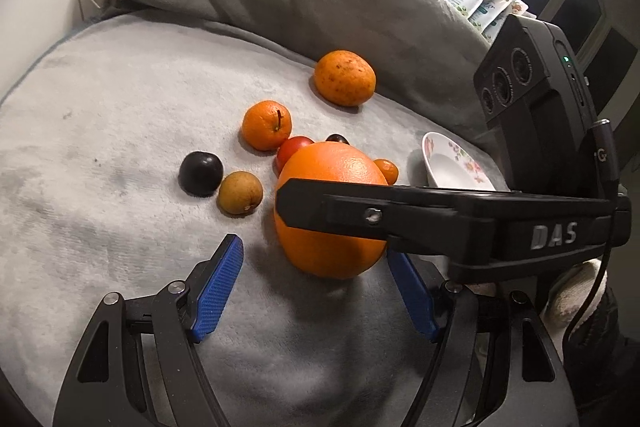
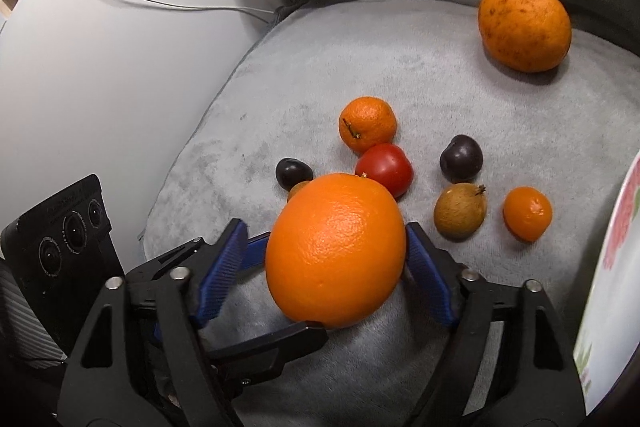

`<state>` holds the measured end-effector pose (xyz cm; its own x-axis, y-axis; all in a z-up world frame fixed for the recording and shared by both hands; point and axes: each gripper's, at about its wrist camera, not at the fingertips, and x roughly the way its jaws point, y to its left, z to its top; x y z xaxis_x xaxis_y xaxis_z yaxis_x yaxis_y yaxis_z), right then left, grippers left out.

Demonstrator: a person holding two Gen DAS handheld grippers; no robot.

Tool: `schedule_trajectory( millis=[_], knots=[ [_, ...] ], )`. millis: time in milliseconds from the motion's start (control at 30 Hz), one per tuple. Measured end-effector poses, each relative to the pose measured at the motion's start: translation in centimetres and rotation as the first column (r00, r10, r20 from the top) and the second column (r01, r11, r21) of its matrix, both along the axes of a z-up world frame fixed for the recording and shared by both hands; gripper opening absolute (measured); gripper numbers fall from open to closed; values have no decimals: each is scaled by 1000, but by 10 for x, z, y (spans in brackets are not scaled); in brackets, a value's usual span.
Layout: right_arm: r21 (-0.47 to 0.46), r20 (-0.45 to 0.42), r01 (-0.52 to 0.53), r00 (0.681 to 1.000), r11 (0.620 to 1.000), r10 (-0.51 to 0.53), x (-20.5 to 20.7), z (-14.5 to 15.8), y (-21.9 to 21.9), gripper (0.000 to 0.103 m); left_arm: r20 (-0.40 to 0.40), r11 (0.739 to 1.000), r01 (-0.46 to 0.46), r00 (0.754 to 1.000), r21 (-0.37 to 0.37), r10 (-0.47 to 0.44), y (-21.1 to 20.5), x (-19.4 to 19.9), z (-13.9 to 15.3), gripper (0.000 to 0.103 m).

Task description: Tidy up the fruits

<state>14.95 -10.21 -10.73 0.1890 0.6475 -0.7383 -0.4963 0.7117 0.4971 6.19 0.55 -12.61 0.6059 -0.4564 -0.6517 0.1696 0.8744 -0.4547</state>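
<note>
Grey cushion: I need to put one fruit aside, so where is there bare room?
Bare: the grey cushion left of the dark plum, out to its edge. Crowded: the cluster from stemmed mandarin to floral bowl, around the big orange.
</note>
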Motion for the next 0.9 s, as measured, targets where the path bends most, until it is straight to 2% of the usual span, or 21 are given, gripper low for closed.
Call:
schedule_trajectory(
  millis=[67, 100, 200, 300, 600, 900],
  knots=[
    [4, -9, 6, 1000, 1000, -6, 1, -2, -1, 75, -3, 1000, 6, 1000, -4, -6, -1, 1, -1, 74],
    [7, -10, 9, 1000, 1000, -9, 2, -3, -3, 70, -7, 1000, 12, 1000, -5, -12, -2, 2, -2, 72],
    [17, -15, 14, 1000, 1000, -14, 2, -2, -6, 69, -12, 1000, 30, 999, 1, -30, -6, 4, -4, 72],
    [13, 1, 9, 1000, 1000, -9, -2, -1, -6, 69, 1, 999, 50, 999, 1, -50, -11, 3, -1, 62],
    [43, 49, 41, 998, 998, -43, -17, 19, -29, 69, 57, 997, 67, 996, 31, -68, -31, -6, 17, 62],
    [47, 123, 139, 982, 989, -144, -37, 44, -83, 69, 113, 984, 175, 977, 39, -178, -79, -8, 37, 62]
  ],
)
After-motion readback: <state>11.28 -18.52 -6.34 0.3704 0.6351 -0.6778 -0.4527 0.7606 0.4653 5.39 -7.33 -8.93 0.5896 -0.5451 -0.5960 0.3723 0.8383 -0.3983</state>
